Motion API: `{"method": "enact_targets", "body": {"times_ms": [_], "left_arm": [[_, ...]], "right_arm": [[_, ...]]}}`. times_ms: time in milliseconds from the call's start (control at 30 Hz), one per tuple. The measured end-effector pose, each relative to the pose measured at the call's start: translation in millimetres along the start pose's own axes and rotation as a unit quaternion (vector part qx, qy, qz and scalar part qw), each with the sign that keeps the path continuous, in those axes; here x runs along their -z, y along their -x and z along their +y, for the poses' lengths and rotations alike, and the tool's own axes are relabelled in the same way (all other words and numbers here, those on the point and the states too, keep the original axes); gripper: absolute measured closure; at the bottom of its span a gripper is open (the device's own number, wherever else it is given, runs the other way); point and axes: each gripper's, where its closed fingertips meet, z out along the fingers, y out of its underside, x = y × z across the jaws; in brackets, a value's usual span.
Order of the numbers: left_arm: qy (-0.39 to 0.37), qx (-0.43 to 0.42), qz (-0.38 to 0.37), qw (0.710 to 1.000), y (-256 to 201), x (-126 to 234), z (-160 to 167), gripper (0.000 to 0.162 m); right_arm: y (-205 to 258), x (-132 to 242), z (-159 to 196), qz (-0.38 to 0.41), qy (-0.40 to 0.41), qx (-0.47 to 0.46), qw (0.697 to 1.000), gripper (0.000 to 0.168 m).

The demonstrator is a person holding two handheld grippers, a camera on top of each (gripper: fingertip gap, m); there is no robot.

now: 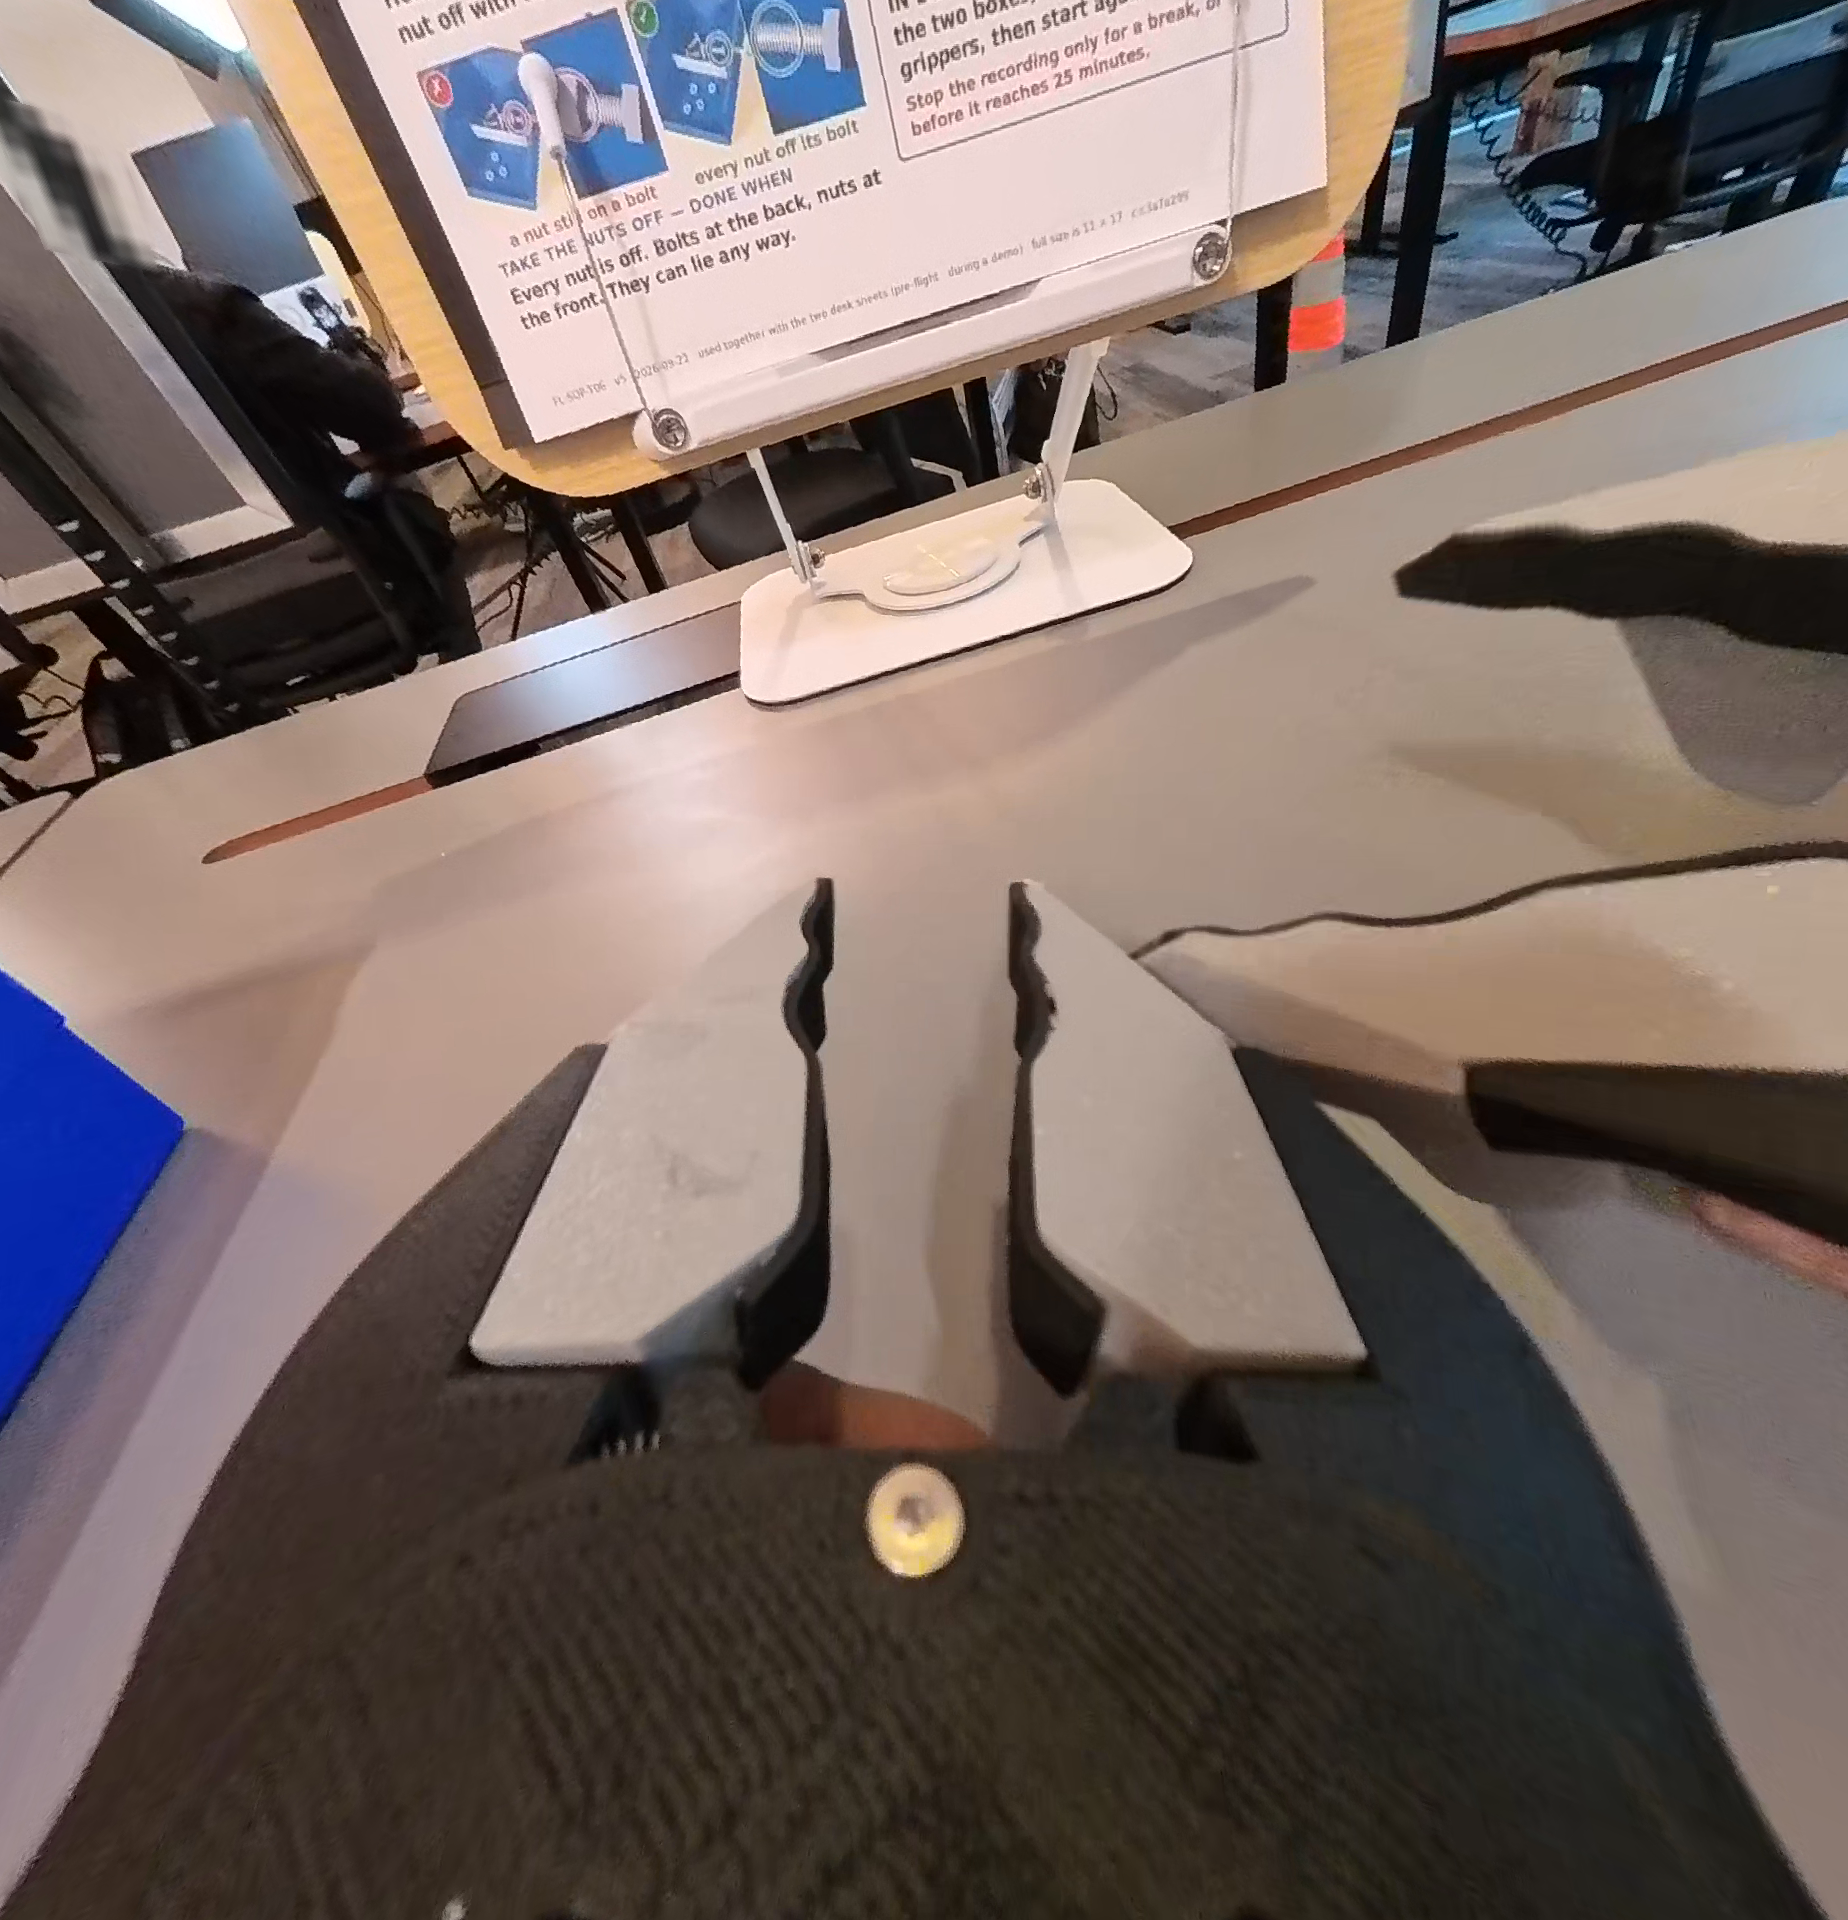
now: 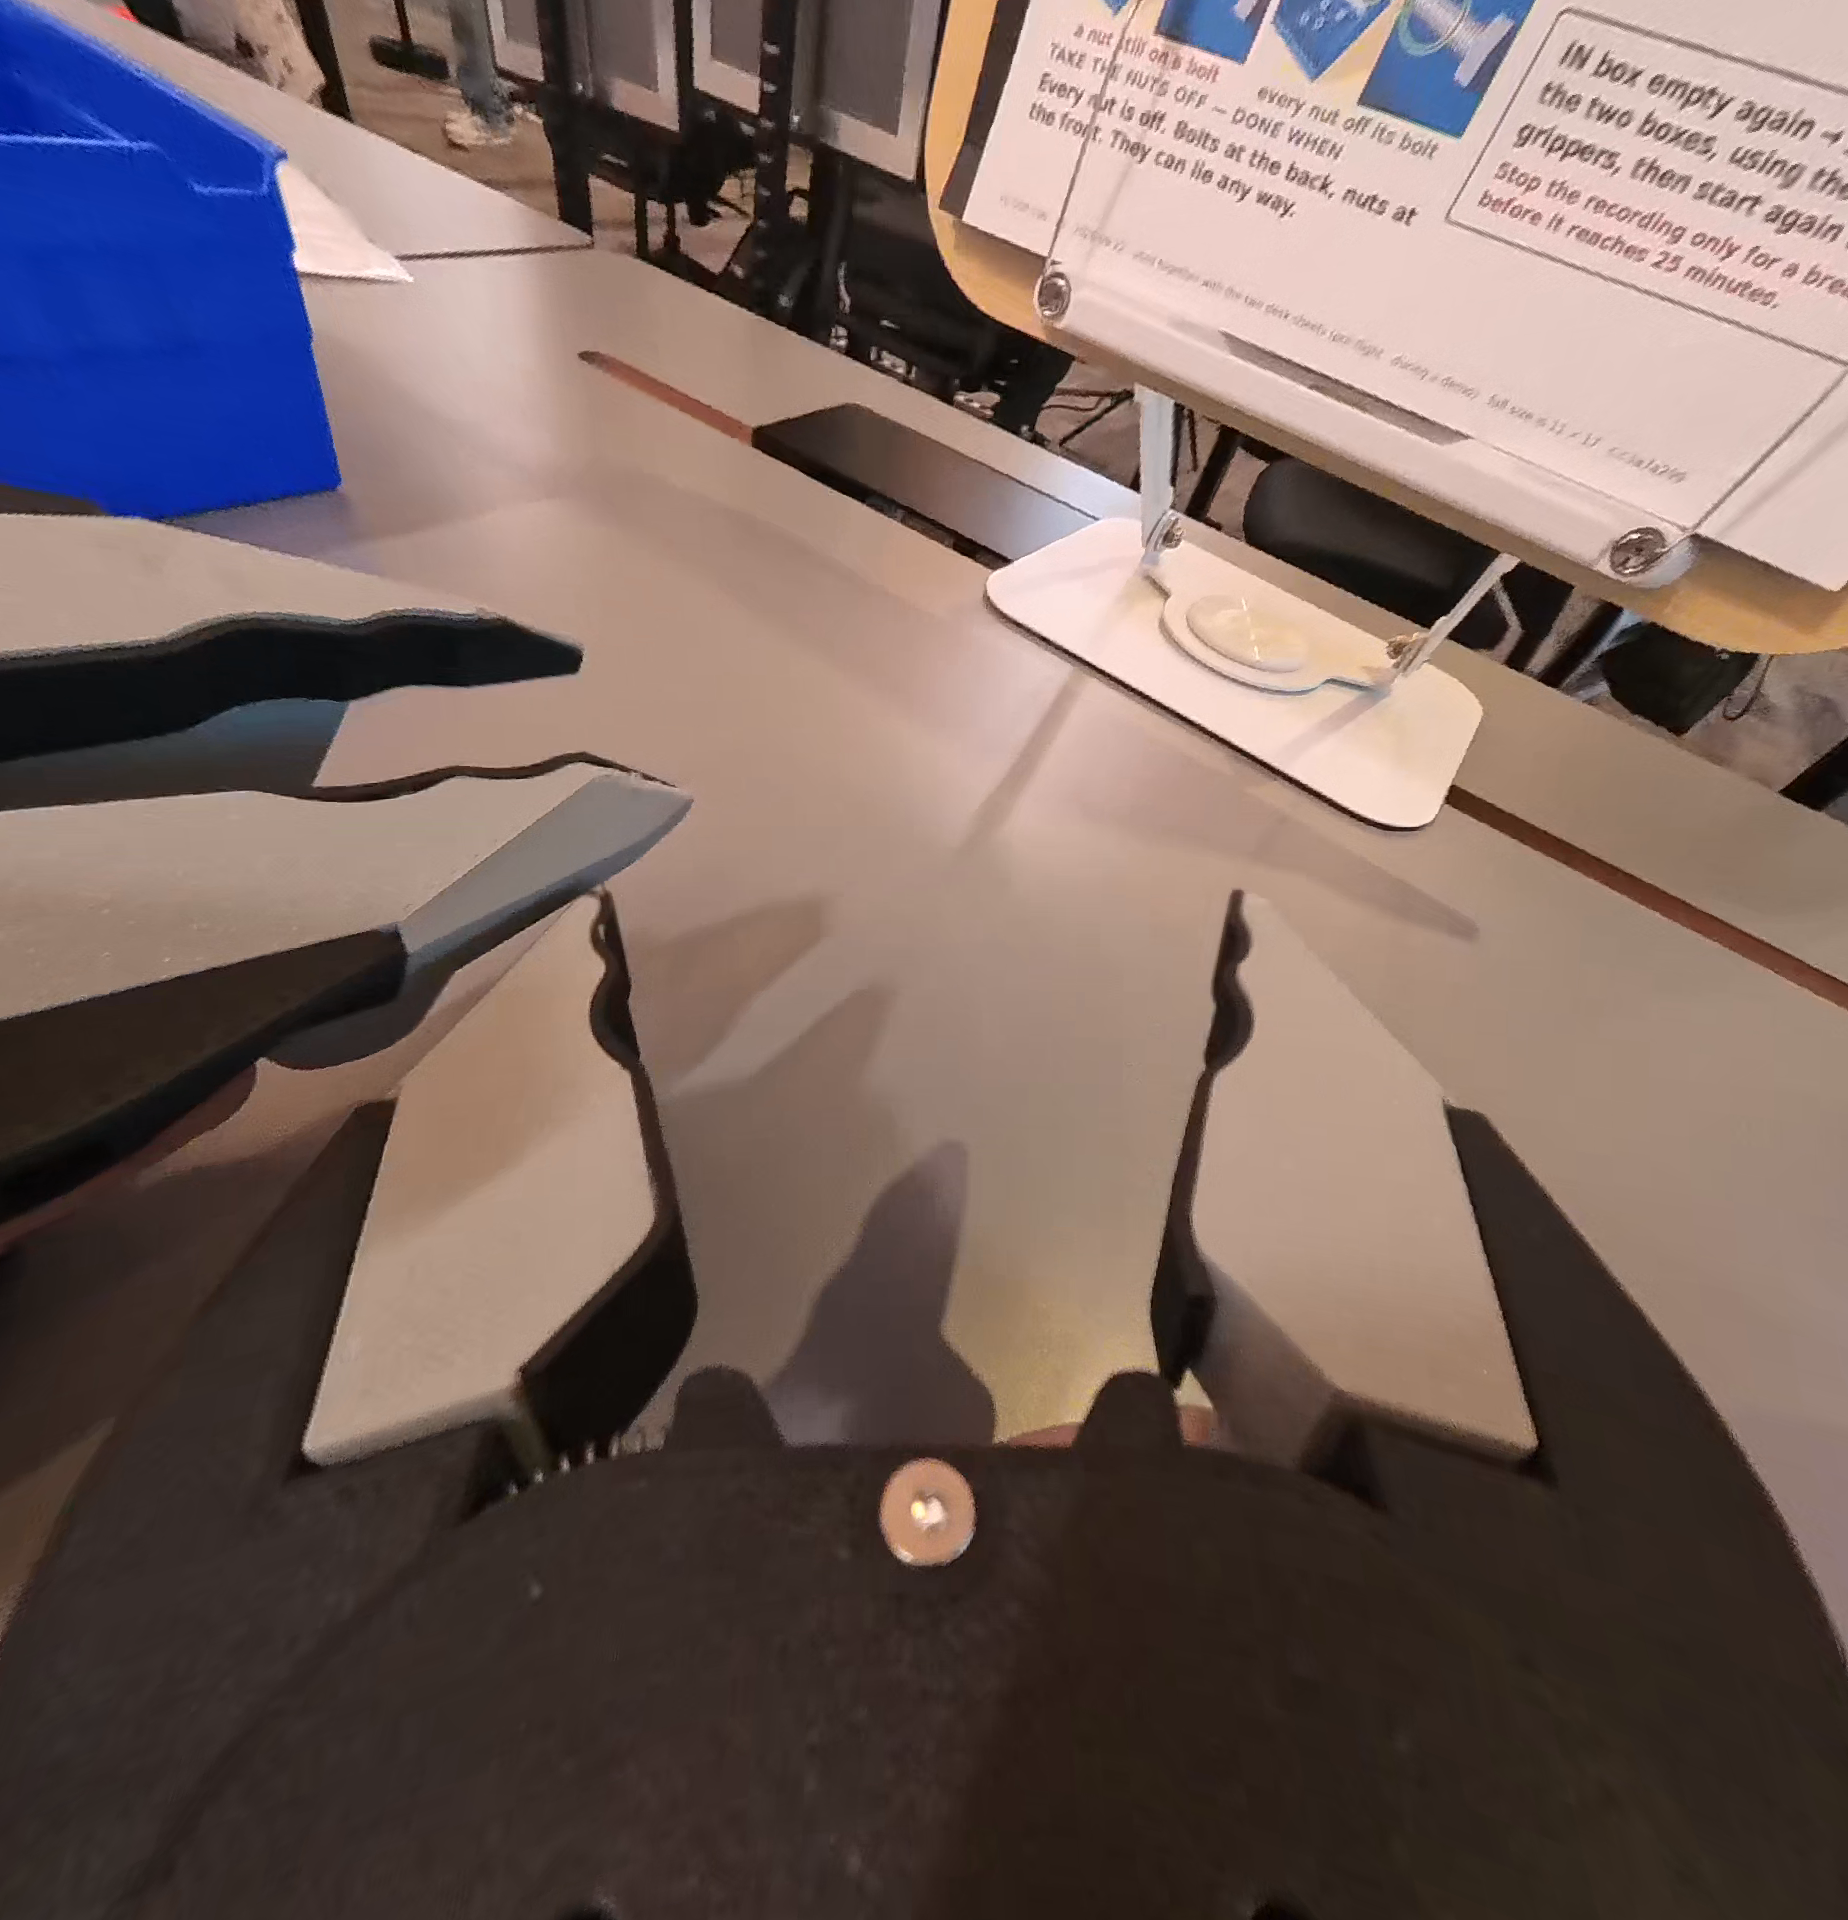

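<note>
My left gripper (image 1: 918,920) hovers low over the bare grey table (image 1: 608,831), its jaws a narrow gap apart with nothing between them. My right gripper (image 2: 915,904) is wide open and empty over the same table (image 2: 1003,1039). The two grippers sit side by side and close together. The right one shows at the right edge of the left wrist view (image 1: 1268,769), and the left one shows at the left of the right wrist view (image 2: 629,727). A blue plastic bin (image 2: 120,291) stands to the left of both; a corner of it shows in the left wrist view (image 1: 47,1143).
A printed instruction sheet (image 1: 795,208) on a wooden board stands on a white stand (image 1: 961,603) at the table's back edge, straight ahead; the stand also shows in the right wrist view (image 2: 1232,665). A black plate (image 2: 920,468) sits in the table's rear slot. Chairs and desks lie beyond.
</note>
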Motion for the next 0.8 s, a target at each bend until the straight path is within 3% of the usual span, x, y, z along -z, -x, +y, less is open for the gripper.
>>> {"method": "enact_targets", "body": {"times_ms": [200, 333, 367, 500, 533, 800], "left_arm": [[-0.013, 0.006, -0.001, 1.0, 0, 1, -4, 0.128], [-0.014, 0.013, -0.002, 1.0, 2, 2, -4, 0.128], [-0.014, 0.014, -0.002, 1.0, 2, 2, -4, 0.128], [-0.012, 0.014, -0.002, 1.0, 3, 2, -3, 0.128], [-0.012, 0.014, -0.002, 1.0, 3, 2, -3, 0.128], [-0.011, 0.019, -0.004, 1.0, 5, 2, -3, 0.129]], "right_arm": [[7, 2, 6, -0.036, 0.019, -0.014, 0.999, 0.058], [-1, 6, 3, -0.013, 0.007, 0.02, 1.0, 0.082], [-3, 8, 2, -0.007, 0.001, 0.029, 1.0, 0.091], [-1, 10, -1, -0.002, -0.009, 0.065, 0.998, 0.161], [-1, 9, 0, 0.001, -0.006, 0.072, 0.997, 0.168], [-11, 2, 9, 0.042, 0.019, 0.056, 0.997, 0.166]]}}
